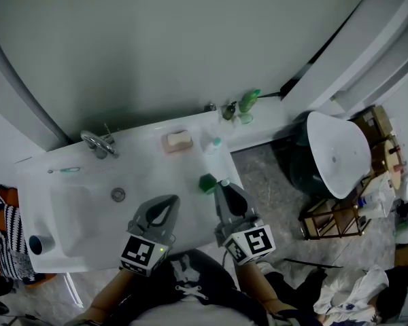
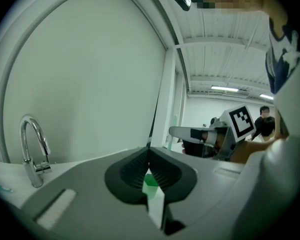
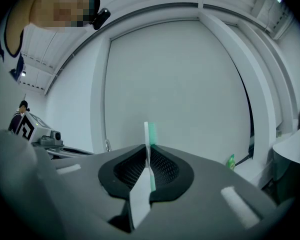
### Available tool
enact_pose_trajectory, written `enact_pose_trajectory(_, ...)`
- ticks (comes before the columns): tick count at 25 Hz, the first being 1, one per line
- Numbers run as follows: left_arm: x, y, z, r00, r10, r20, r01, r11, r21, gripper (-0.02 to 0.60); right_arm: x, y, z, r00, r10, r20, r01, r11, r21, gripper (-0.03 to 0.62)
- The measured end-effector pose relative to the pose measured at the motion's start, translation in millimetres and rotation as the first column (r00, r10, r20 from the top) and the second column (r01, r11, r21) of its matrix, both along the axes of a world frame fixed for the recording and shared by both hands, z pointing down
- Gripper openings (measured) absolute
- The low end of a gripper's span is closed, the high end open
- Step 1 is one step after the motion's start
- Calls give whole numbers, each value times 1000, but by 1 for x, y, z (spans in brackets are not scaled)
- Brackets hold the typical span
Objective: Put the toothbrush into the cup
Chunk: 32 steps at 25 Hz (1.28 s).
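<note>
My right gripper (image 1: 222, 185) is shut on a white toothbrush (image 3: 148, 134). Its head with green bristles stands up past the jaw tips in the right gripper view. A small dark green cup (image 1: 207, 183) stands on the white counter just left of that gripper's tip. My left gripper (image 1: 171, 198) hovers over the sink's front edge, left of the cup, with its jaws meeting at the tip and nothing seen gripped. A green patch (image 2: 150, 180) shows through the gap behind its pads in the left gripper view. The right gripper (image 2: 190, 132) appears there too, off to the right.
The white sink (image 1: 34, 182) has a chrome faucet (image 1: 98, 143) at the back, a soap bar (image 1: 179, 141) and a green bottle (image 1: 249, 100). A teal item (image 1: 69, 170) lies on the back-left rim. A white bowl-shaped fixture (image 1: 336, 151) and a wooden rack (image 1: 333, 217) stand to the right.
</note>
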<state>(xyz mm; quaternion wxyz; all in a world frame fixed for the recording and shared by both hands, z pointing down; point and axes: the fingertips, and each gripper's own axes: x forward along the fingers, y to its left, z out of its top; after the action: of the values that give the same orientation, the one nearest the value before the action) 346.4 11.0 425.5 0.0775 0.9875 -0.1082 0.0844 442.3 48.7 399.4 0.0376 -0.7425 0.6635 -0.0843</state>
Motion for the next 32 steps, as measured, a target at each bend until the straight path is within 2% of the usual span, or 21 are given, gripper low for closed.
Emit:
enact_pose_trajectory(15, 11, -9, 16, 999, 5, 33, -4, 999, -45, 0, 25, -23, 40, 999, -11, 33, 14, 996, -93, 29)
enact_pose_trajectory(32, 10, -11, 20, 999, -9, 45, 12, 998, -56, 0, 26, -27, 79, 996, -34, 85, 48, 984, -171, 29)
